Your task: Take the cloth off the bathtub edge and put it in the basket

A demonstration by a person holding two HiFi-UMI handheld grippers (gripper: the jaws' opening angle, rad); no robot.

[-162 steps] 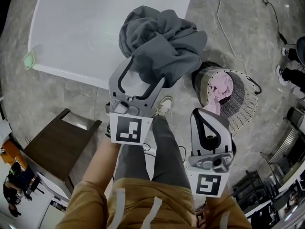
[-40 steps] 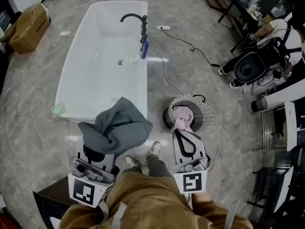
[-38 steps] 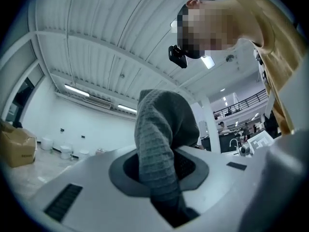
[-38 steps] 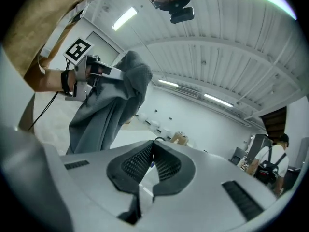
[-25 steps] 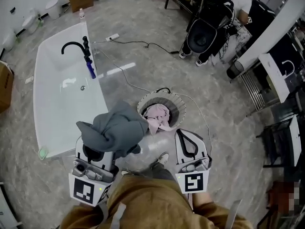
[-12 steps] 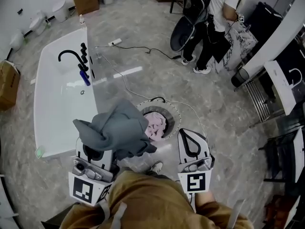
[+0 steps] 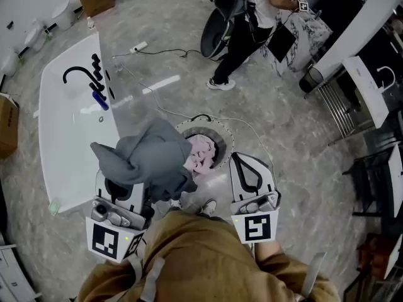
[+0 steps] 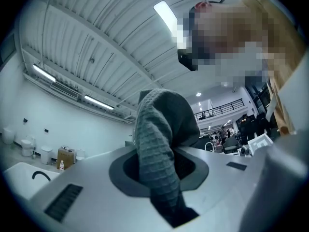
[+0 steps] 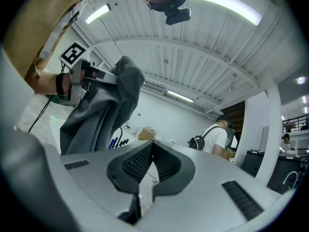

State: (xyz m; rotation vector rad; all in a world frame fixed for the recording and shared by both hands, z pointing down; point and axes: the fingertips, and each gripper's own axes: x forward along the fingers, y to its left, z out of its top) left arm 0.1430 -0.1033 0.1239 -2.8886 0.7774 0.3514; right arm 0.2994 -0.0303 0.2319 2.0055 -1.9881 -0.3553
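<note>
Tan top [image 7: 208, 257] with grey straps [image 7: 151, 279]; pale grey left claw [image 7: 123, 194], right claw [image 7: 245, 163].

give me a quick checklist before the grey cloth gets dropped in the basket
1. Grip: ok. The left tool is shut on a fold of the grey cloth.
2. Cloth off the bathtub: ok. The whole bundle is carried beside it.
3. Cloth over the basket: not ok. In the head view the bundle only overlaps the left rim and lies mostly left of the opening.
4. Room in the basket: cannot tell. A pink cloth is already inside, and the depth below it is hidden.
5. Right tool free to help: ok. It is shut with nothing in it.
</note>
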